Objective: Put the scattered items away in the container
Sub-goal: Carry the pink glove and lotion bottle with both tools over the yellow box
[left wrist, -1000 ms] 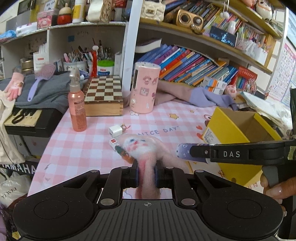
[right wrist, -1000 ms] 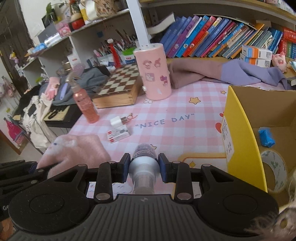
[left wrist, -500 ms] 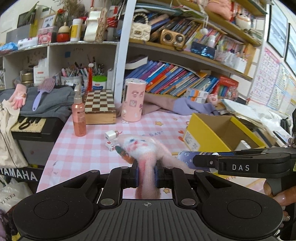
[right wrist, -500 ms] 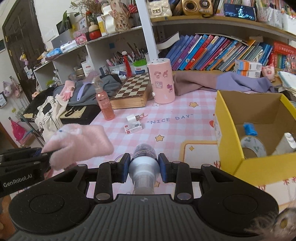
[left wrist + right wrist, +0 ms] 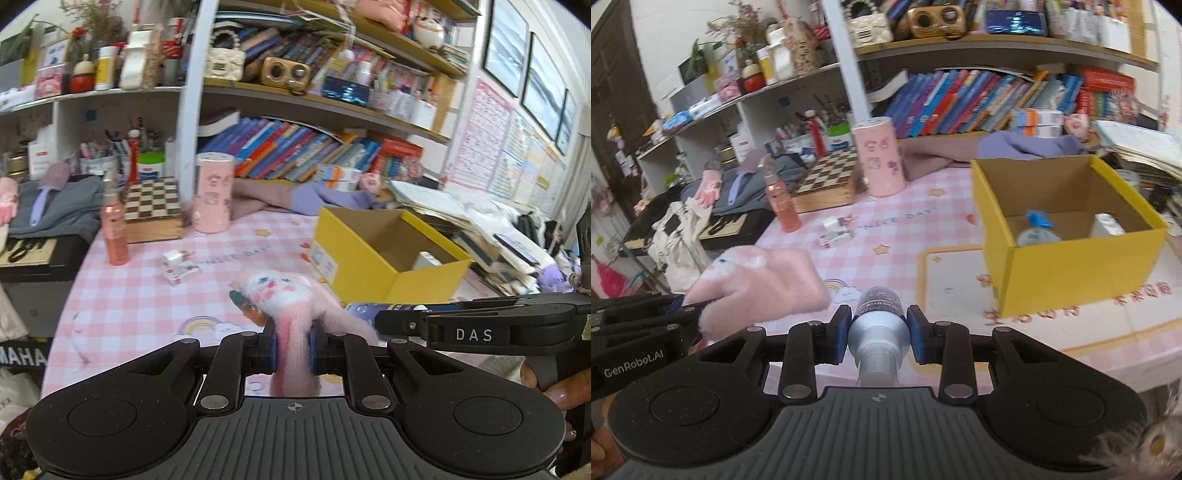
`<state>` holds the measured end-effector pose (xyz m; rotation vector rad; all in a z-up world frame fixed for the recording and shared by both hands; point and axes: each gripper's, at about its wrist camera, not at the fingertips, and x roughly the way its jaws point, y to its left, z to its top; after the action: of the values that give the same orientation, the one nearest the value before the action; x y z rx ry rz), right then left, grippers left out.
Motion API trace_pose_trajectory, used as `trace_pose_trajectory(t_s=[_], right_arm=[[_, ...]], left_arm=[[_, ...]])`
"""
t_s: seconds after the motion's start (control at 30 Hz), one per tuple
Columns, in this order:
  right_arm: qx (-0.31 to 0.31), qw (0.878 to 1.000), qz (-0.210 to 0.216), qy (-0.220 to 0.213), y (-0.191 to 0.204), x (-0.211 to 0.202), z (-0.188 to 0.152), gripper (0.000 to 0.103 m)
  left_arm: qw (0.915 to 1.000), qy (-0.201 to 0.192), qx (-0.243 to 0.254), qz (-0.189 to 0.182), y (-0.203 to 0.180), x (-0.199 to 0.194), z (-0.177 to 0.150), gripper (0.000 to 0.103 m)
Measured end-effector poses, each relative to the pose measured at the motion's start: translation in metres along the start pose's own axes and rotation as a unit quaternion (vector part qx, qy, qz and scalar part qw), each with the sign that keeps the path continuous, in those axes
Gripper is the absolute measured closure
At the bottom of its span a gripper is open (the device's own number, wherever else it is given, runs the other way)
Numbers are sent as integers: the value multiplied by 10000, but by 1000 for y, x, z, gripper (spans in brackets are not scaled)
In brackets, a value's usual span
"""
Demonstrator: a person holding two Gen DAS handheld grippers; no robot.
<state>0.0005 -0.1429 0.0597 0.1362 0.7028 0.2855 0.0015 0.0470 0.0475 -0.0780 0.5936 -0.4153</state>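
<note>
Tabletop [image 5: 908,236]: from my feed, pink checked cloth printed "NICE DAY".
Back left: chessboard box [image 5: 827,175], closed, lying flat.
Beside it: pink cylinder with cartoon stickers [image 5: 879,157], upright, just right of the chessboard box.
Front of the box: pink spray bottle [image 5: 779,199], standing upright.
Behind the cylinder: mauve and purple cloth [image 5: 295,195], bunched.
Shelf: row of leaning books [image 5: 291,151]; a gold radio [image 5: 286,70] one level up.
Far left: grey clothing [image 5: 59,206] with a lilac hairbrush [image 5: 46,188] on top.
</note>
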Motion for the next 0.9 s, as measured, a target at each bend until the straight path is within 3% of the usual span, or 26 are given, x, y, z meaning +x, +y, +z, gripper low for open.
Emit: trace_pose_trajectory(t_s=[0.3, 0.63, 0.9], right_arm=[[487, 9968, -638, -26, -42, -35, -25, 72], [1038, 9865, -1264, -96, -89, -72, -48, 72], [1314, 9789, -1549, -242, -120, -86, -47, 72]], left_arm=[[9965, 181, 380, -727, -45, 25, -2, 89], [9845, 339, 876, -1480, -105, 51, 0, 89], [9766, 245, 1123, -1818, -137, 67, 14, 89]])
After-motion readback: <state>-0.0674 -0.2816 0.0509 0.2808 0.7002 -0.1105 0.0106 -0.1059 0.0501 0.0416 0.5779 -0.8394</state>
